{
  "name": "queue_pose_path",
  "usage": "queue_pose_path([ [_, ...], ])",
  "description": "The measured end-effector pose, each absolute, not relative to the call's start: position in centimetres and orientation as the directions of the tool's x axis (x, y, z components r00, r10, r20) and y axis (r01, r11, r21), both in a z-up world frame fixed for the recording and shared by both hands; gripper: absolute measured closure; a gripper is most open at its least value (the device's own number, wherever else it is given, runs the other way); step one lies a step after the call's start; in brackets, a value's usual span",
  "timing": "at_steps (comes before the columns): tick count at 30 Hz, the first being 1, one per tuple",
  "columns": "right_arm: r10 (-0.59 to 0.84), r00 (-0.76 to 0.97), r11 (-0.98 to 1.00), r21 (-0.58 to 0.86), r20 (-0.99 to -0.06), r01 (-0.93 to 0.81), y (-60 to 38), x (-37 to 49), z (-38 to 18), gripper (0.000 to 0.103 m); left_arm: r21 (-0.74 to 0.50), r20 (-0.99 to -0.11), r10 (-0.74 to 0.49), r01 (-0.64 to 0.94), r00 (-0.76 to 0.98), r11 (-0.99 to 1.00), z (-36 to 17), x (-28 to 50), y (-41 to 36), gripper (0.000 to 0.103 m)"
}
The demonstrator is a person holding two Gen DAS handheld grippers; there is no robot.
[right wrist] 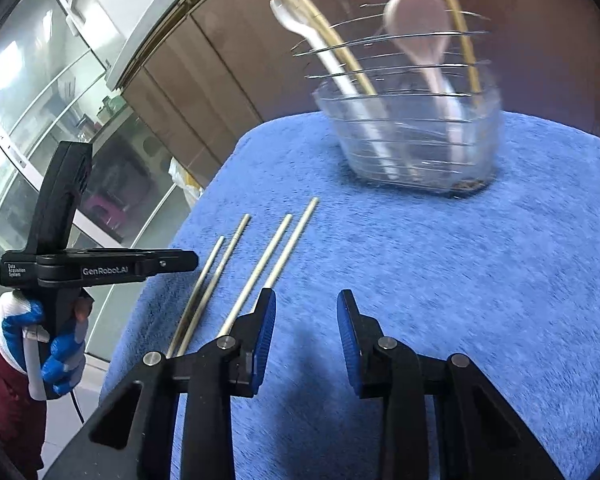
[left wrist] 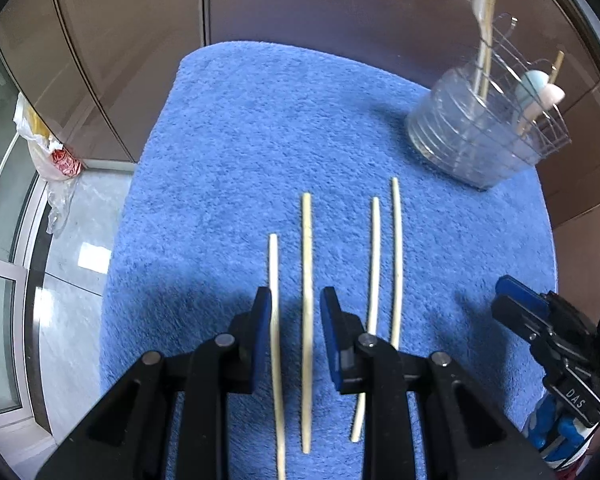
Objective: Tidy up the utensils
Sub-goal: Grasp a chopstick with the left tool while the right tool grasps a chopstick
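Chopsticks (left wrist: 307, 320), 4 of them, lie lengthwise along your left gripper (left wrist: 295, 308), whose spread jaws straddle 2; your right gripper (right wrist: 306, 312) is spread, empty, beside them.

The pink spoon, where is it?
In the right wrist view, the pink spoon stands in the clear utensil holder at the far end of the blue towel, beside a chopstick.

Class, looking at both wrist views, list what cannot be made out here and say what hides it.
- Near ends of the chopsticks: left wrist view, covered by the left gripper.
- Utensil holder contents: right wrist view, motion-blurred.
- Right gripper jaws: left wrist view, edge-on, opening unclear there.
- Blue towel near edge: both views, behind the grippers.
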State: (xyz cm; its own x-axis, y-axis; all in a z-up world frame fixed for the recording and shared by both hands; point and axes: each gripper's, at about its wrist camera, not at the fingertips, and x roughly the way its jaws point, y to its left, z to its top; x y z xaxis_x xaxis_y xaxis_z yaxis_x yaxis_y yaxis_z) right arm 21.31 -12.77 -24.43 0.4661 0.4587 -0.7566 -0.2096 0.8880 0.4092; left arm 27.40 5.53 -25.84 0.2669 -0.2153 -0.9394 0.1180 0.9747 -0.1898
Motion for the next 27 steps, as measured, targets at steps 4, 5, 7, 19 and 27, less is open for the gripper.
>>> queue_pose_path([
  [4, 0.453, 0.433, 0.891, 0.413, -0.779, -0.191, -11.3, 23.6, -24.9, 0.075, -0.205, -0.944, -0.222, 0.094, 0.242, 0.974, -26.8, 28.5, 6.3, 0.079],
  [5, 0.449, 0.426, 0.893, 0.408, -0.786, -0.189, -10.9, 24.0, -25.1, 0.076, -0.208, -0.946, -0.225, 0.092, 0.233, 0.974, -27.1, 28.7, 6.4, 0.08],
  [7, 0.43, 0.412, 0.903, 0.388, -0.803, -0.187, -9.9, 25.1, -25.3, 0.076, -0.211, -0.949, -0.227, 0.092, 0.219, 0.973, -27.6, 29.1, 6.6, 0.08],
  [19, 0.304, 0.324, 0.95, 0.262, -0.896, -0.168, -5.5, 29.3, -27.7, 0.083, -0.206, -0.956, -0.224, 0.111, 0.19, 0.972, -29.2, 30.0, 7.2, 0.083],
  [27, 0.221, 0.288, 0.97, 0.178, -0.932, -0.168, -3.8, 30.6, -28.0, 0.088, -0.084, -0.972, -0.116, 0.159, 0.205, 0.984, -29.3, 30.1, 5.1, 0.09],
])
